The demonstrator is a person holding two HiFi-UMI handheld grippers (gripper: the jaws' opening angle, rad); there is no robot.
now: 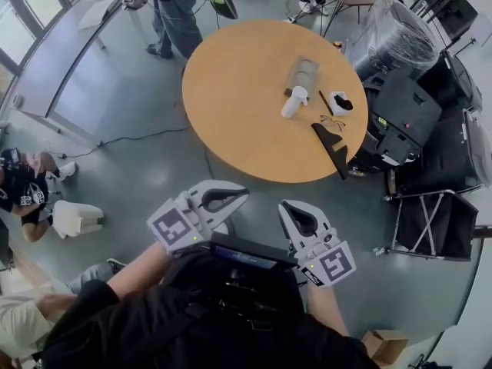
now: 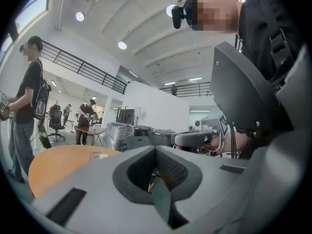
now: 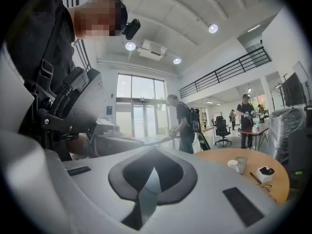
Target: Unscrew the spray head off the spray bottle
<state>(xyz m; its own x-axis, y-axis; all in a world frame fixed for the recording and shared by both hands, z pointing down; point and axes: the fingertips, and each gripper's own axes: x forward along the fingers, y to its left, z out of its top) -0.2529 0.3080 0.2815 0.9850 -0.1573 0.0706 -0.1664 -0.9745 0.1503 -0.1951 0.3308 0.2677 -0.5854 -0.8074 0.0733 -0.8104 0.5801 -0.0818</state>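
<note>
Nearest the lens: the person's dark chest pack [image 1: 244, 279], with the two tools held just ahead of it at 12 o'clock. The left hand-held gripper [image 1: 234, 196] has its jaws pressed together with nothing between them; its own view confirms this. The right hand-held gripper [image 1: 290, 210] is likewise pressed together and empty, per its own view. Both are over bare floor, well apart from the round wooden surface [image 1: 238, 106], which lies at 12 to 1 o'clock of them. The spray bottle [image 1: 294, 101], white, sits on that surface toward its 2 o'clock side, untouched, just below a grey mat [image 1: 304, 73]. A small white box [image 1: 339, 102] is near it at 3 o'clock. Whether the spray head is fully seated cannot be told; the bottle is too small in every view. Assessment: the task has not started. Outstanding: approach the surface, grip the bottle body, grip the head, and unscrew it.
</note>
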